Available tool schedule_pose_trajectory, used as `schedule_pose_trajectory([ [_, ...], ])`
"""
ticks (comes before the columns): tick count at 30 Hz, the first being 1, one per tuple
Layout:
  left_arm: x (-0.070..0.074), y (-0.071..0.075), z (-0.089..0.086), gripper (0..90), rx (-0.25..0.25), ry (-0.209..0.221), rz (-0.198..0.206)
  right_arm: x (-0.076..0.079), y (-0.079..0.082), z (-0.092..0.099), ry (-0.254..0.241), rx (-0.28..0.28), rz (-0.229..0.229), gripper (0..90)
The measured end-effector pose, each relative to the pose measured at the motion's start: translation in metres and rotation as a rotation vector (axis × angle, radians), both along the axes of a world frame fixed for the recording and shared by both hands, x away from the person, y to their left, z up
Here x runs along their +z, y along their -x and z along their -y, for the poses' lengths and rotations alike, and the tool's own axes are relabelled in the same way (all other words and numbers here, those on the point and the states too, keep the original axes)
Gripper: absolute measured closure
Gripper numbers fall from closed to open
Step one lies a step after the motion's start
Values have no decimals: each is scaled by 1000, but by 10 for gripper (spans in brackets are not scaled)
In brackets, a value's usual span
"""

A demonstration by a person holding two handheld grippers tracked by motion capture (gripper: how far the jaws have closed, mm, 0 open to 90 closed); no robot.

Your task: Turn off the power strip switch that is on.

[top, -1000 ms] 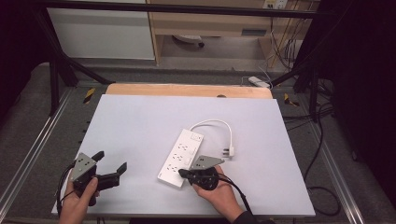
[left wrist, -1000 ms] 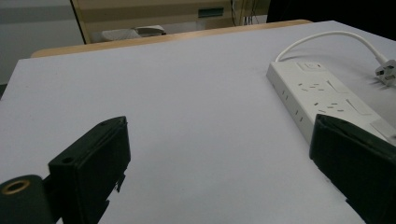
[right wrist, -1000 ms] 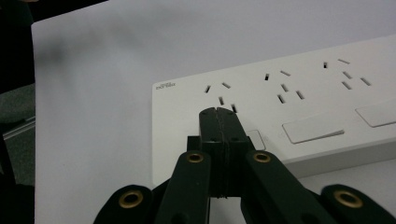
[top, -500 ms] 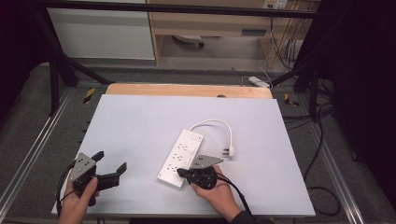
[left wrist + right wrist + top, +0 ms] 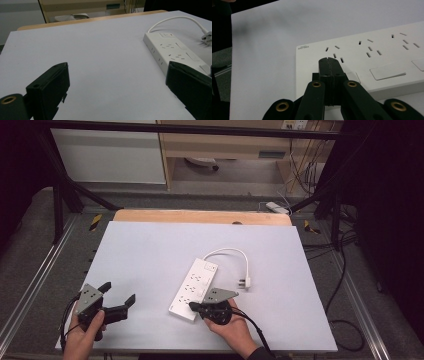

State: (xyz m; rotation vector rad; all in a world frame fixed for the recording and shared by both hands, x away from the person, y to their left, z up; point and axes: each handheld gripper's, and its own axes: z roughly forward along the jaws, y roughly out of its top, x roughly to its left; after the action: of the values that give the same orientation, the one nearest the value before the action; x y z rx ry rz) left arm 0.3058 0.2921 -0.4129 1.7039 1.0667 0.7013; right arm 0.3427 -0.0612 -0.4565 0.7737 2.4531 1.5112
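A white power strip (image 5: 196,281) lies on the pale table (image 5: 150,250), its long axis running away from me, with its white cable (image 5: 227,251) looping to a plug (image 5: 244,282) on the right. My right gripper (image 5: 193,306) is shut with nothing between its jaws. Its tips (image 5: 329,61) sit over the near end of the strip (image 5: 374,50), beside a small white switch (image 5: 353,76); I cannot tell whether they touch it. My left gripper (image 5: 119,292) is held at the table's near left, open and empty. In the left gripper view, the strip (image 5: 175,52) lies just beyond its right jaw.
A wooden strip (image 5: 200,216) edges the table's far side, with cabinets behind it. Metal rails (image 5: 35,285) run along both sides. Dark cables (image 5: 345,330) and a white adapter (image 5: 276,207) lie on the floor to the right and behind.
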Motion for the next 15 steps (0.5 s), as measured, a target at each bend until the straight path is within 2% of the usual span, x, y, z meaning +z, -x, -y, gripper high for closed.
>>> schedule_pose_trajectory([
  [15,-1,0,-1,51,3,-3,-5,3,-3,3,-19,-9,3,900],
])
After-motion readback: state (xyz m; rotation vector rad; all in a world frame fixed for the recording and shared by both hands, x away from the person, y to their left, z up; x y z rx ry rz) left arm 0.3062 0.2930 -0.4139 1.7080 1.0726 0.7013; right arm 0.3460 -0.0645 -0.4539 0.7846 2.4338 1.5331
